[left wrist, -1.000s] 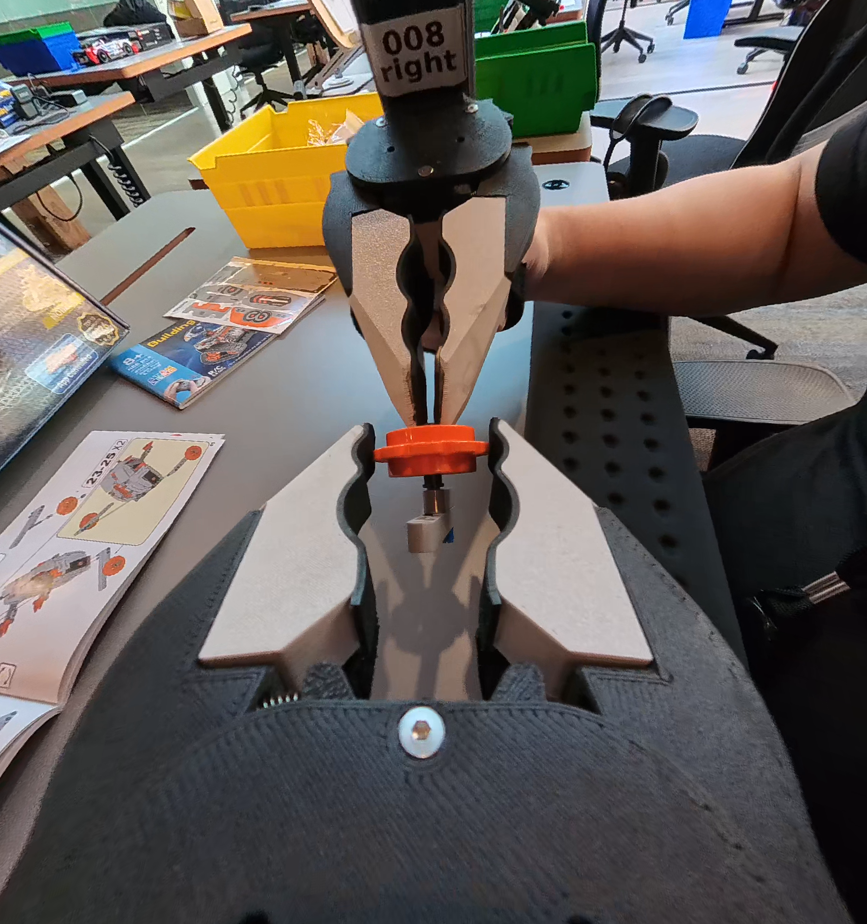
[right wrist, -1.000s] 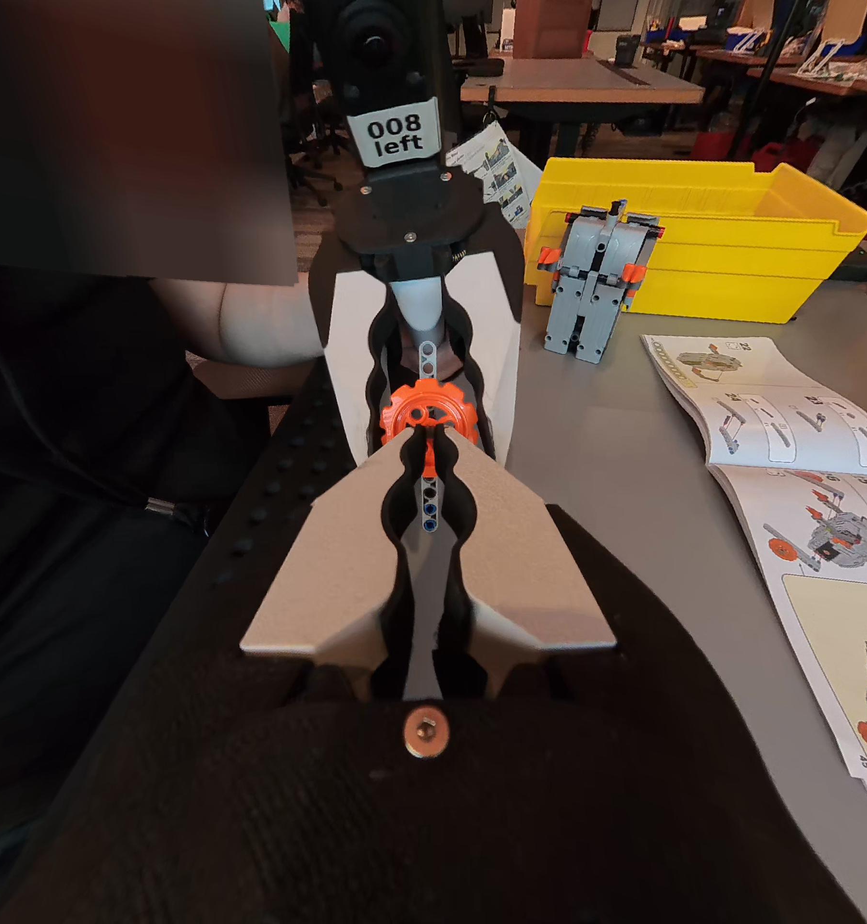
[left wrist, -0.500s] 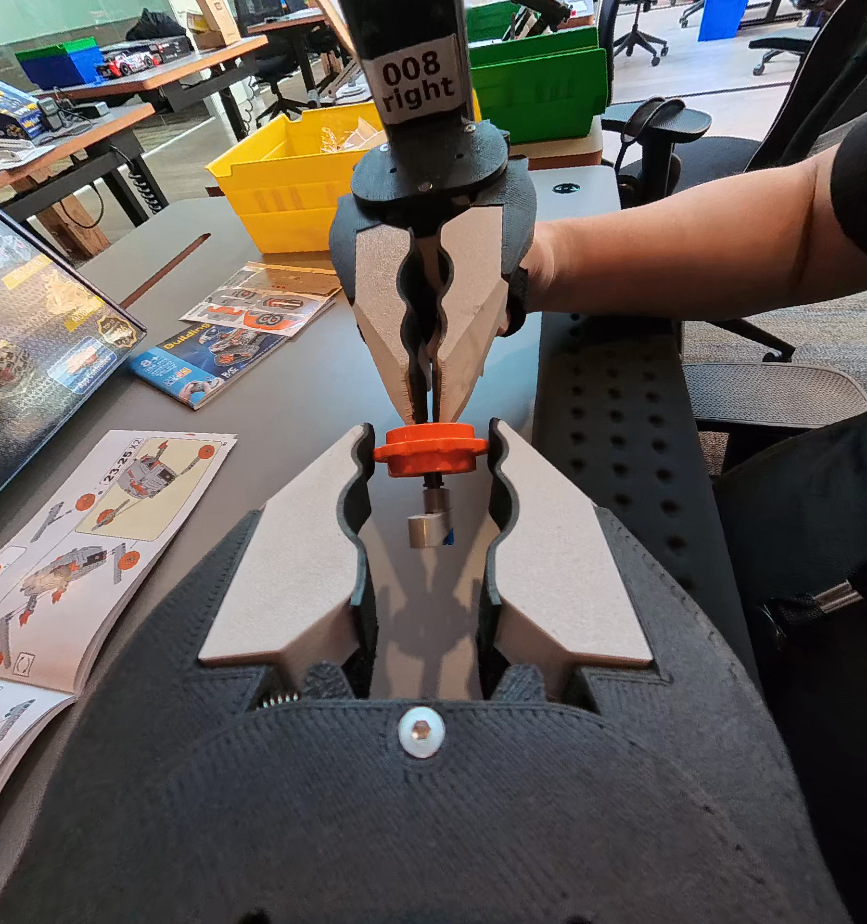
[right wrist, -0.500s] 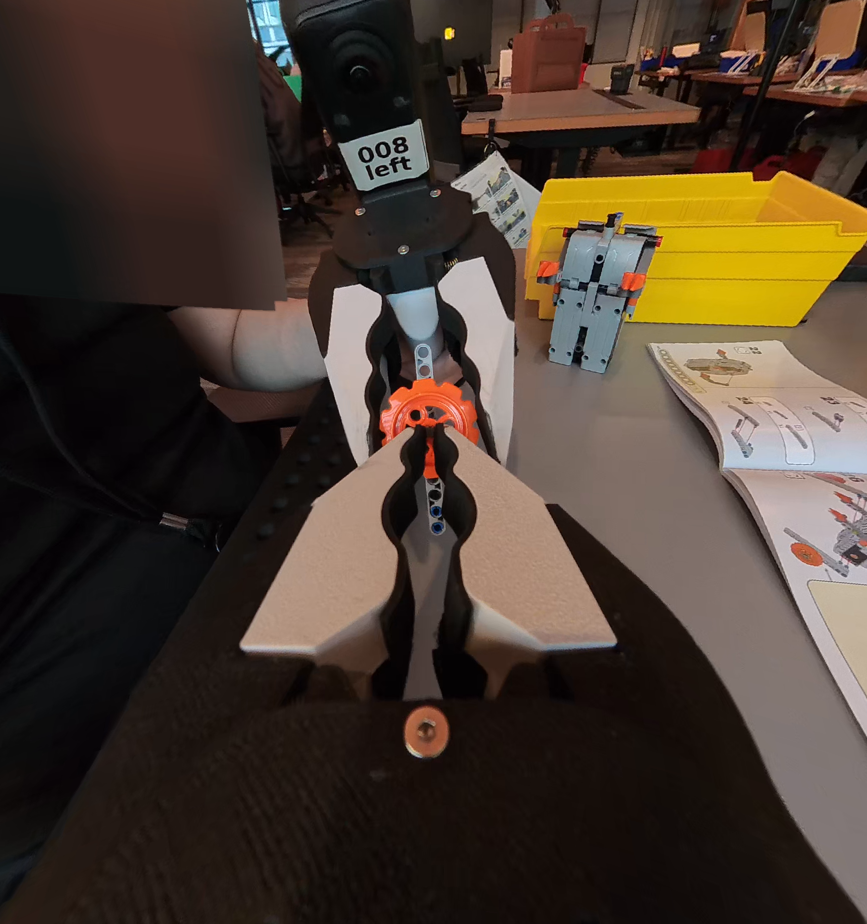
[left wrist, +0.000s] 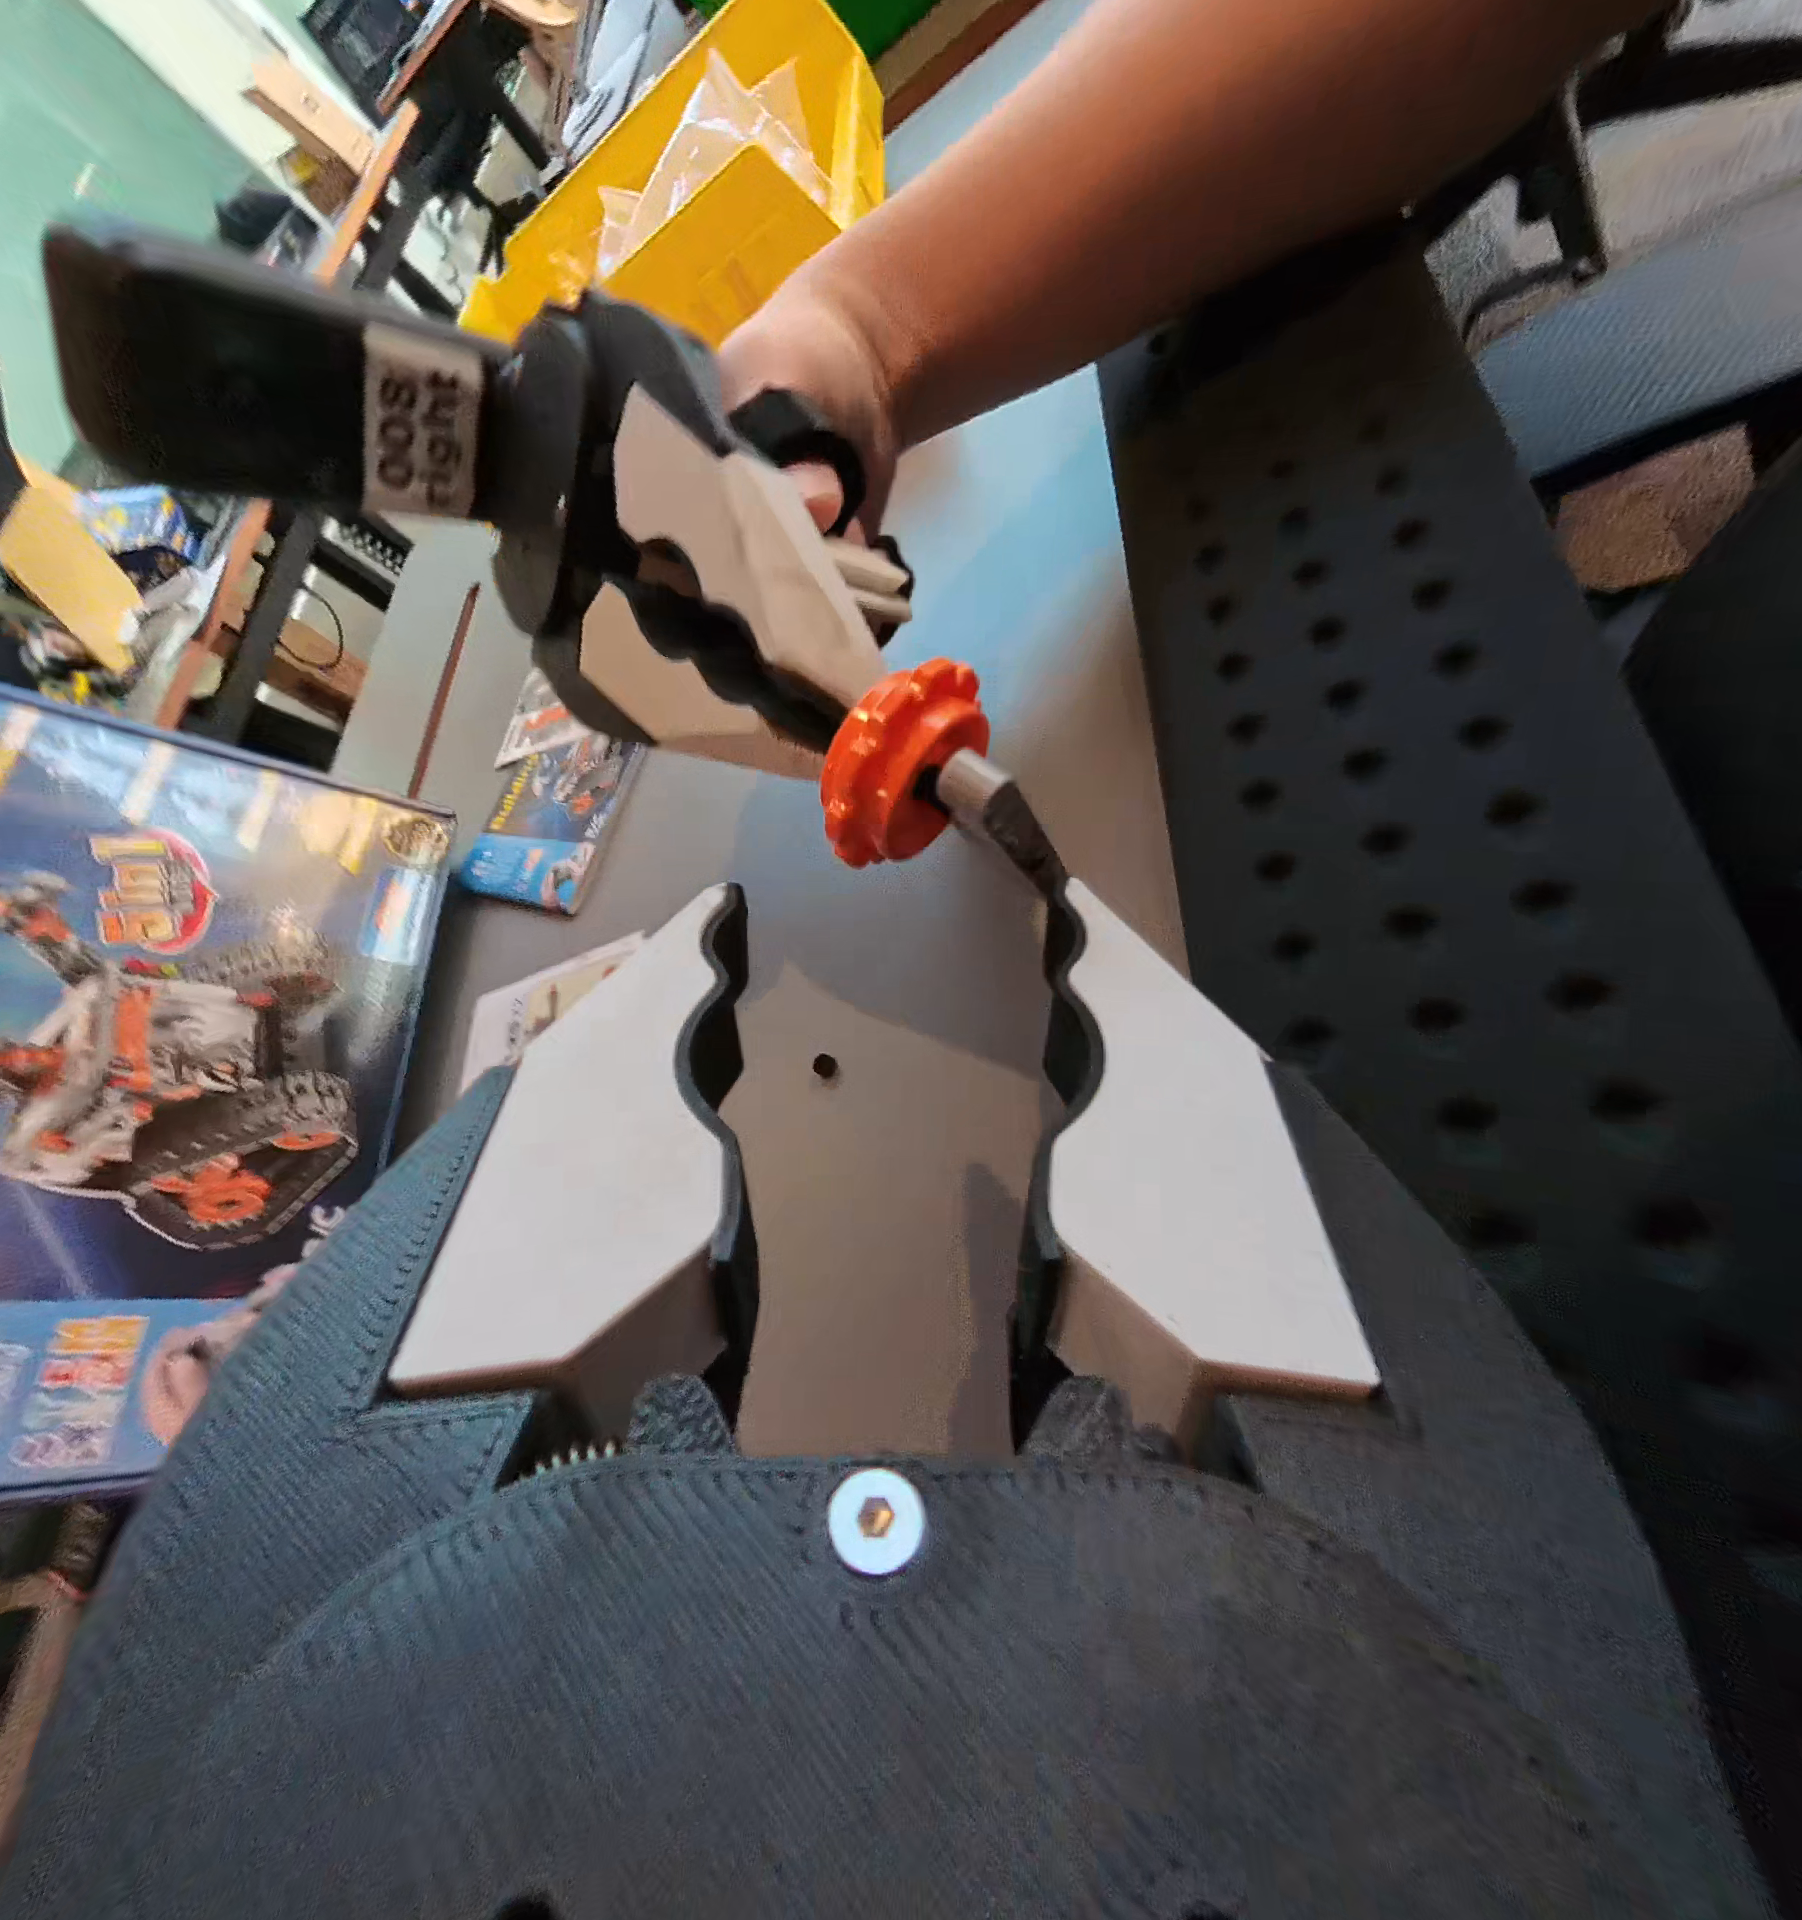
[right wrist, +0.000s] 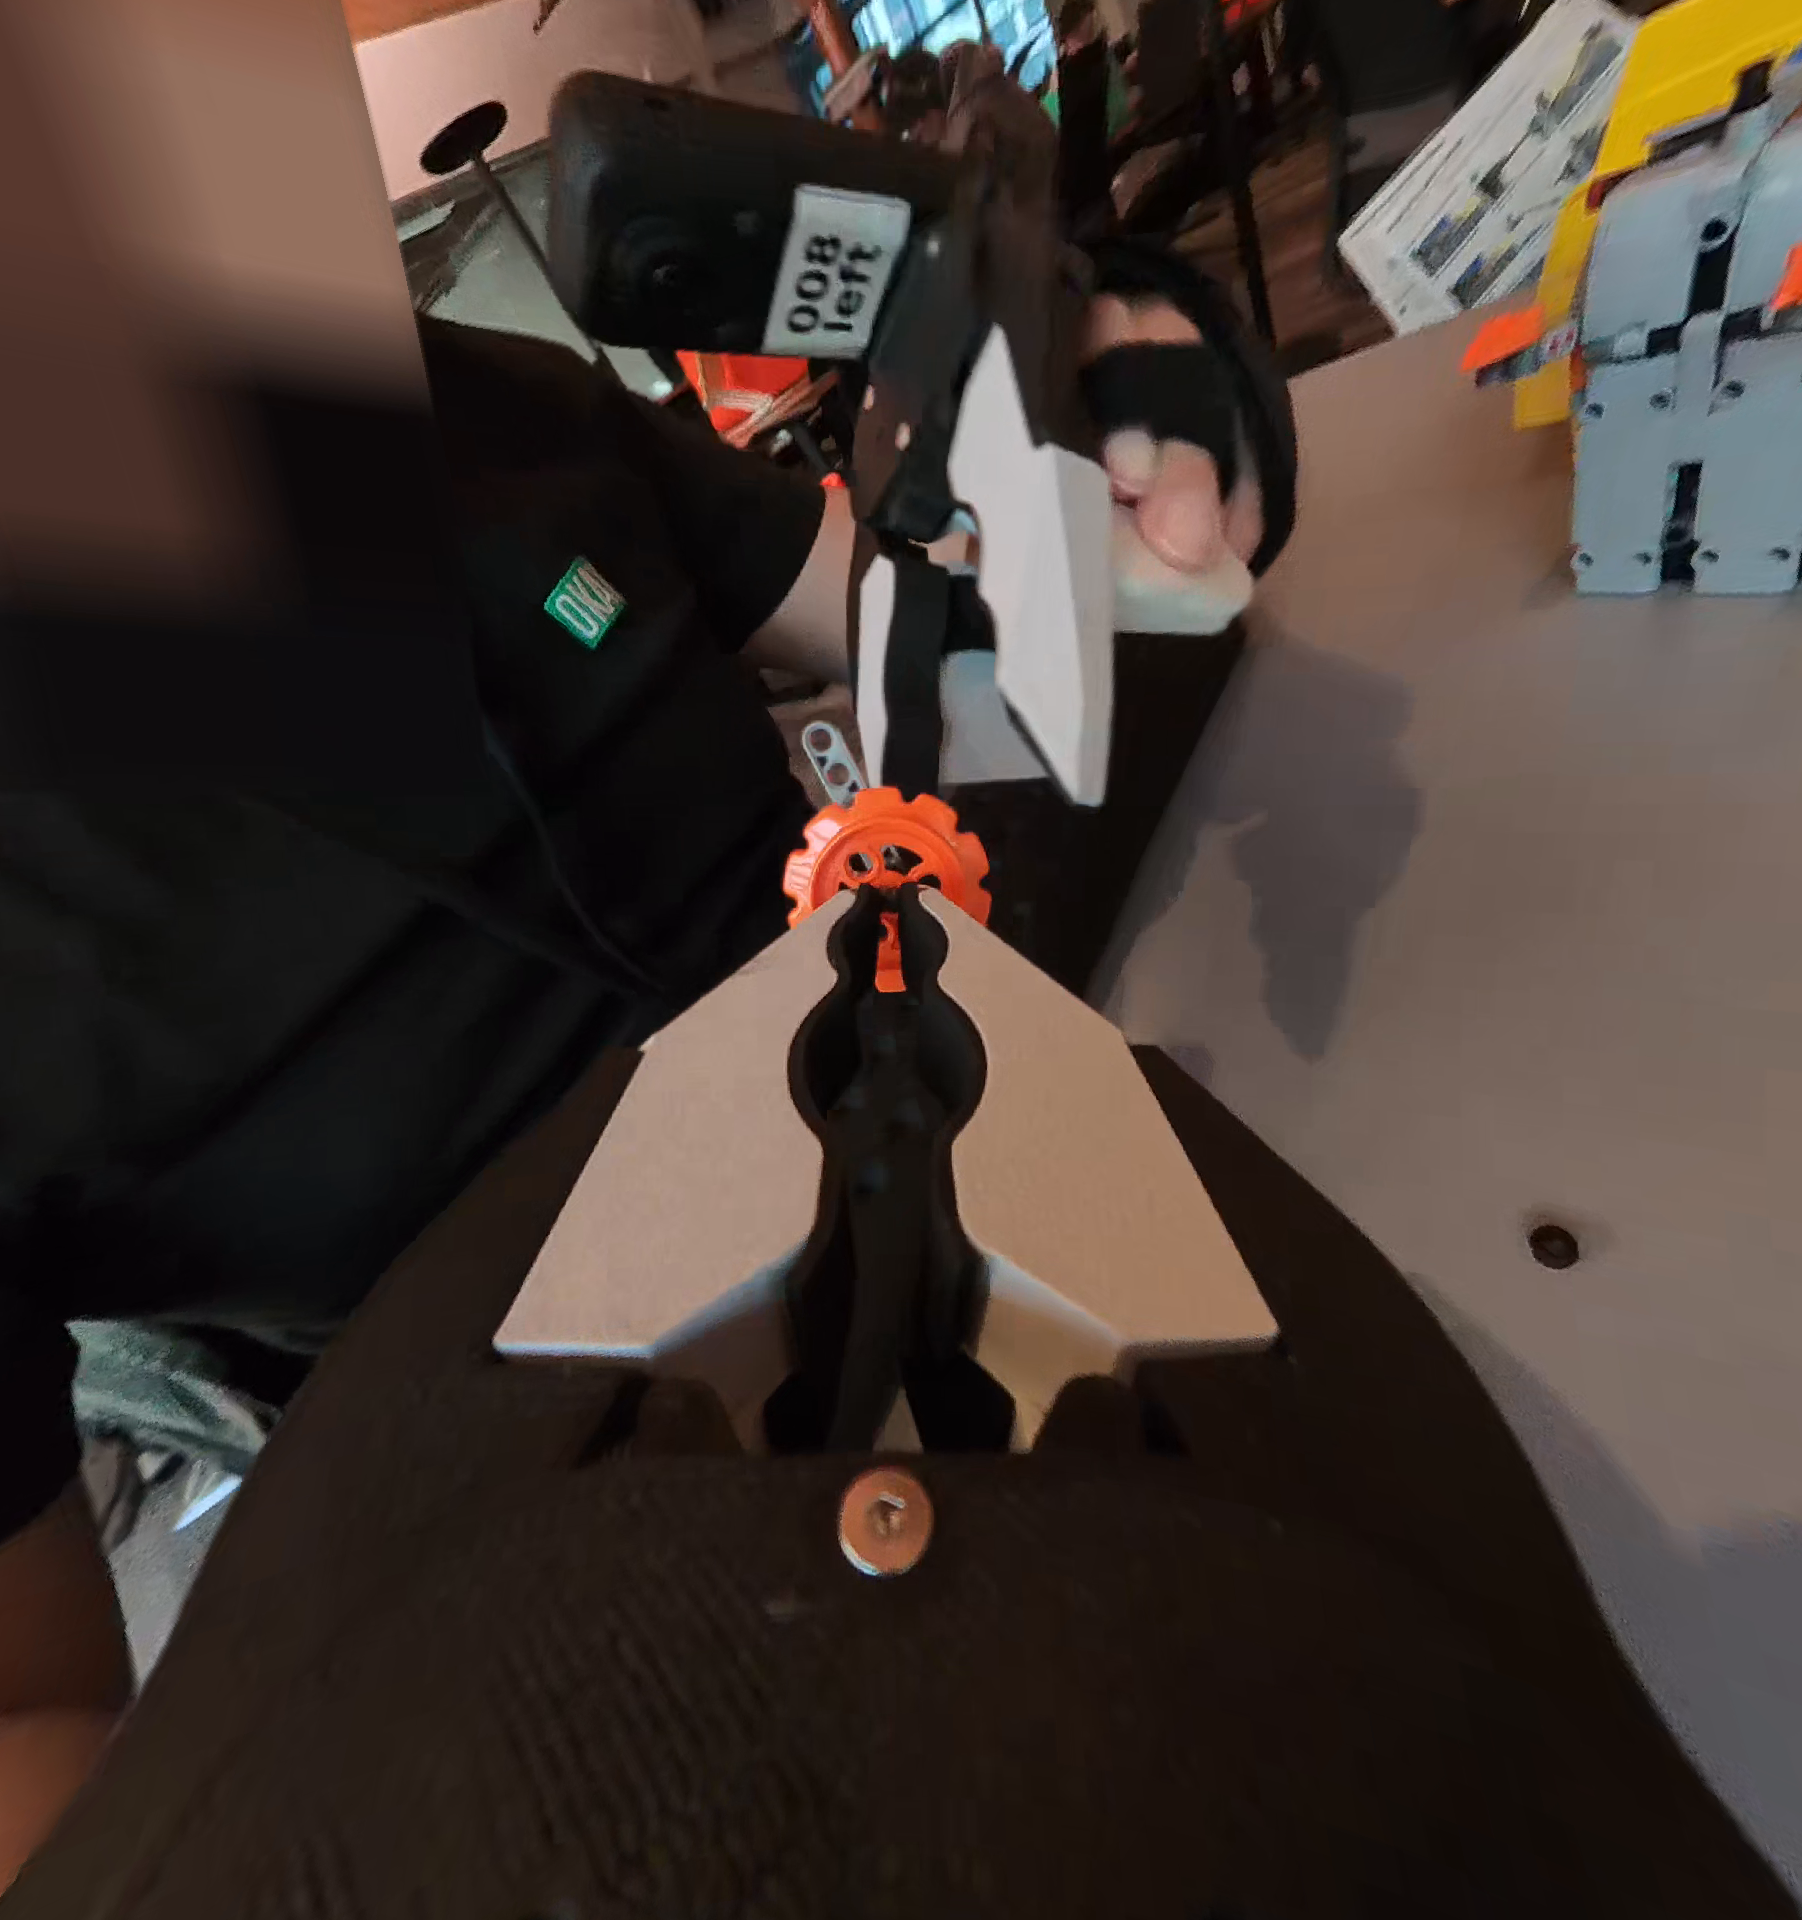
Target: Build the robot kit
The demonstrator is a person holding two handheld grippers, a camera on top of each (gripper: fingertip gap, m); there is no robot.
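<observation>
My right gripper [right wrist: 881, 906] is shut on the stem of a small assembly: an orange gear [right wrist: 881, 857] with a grey beam [right wrist: 829, 753] behind it. In the left wrist view the right gripper [left wrist: 824, 717] comes in tilted from the upper left, and it holds the orange gear [left wrist: 902, 764] with a grey stub [left wrist: 985, 790] pointing down-right. My left gripper [left wrist: 892, 914] is open and empty just below the gear. Its right fingertip [left wrist: 1073, 914] is close to the stub's dark end. The left gripper also shows side-on in the right wrist view [right wrist: 990, 784].
A yellow bin [left wrist: 731, 208] stands at the back of the grey table [left wrist: 876, 1195]. A boxed building kit [left wrist: 149, 987] and booklets [left wrist: 554, 821] lie to the left. A black perforated panel [left wrist: 1448, 831] runs along the right. A grey built model [right wrist: 1707, 416] stands before the bin. Only a small space, under 4 cm, lies between the two pairs of fingers. Both grippers' tips are roughly 25 cm from the grey built model [right wrist: 1707, 416].
My left gripper has let go of the orange gear and opened wider. My right gripper keeps the assembly and has tilted with it; both views have rolled sharply.
</observation>
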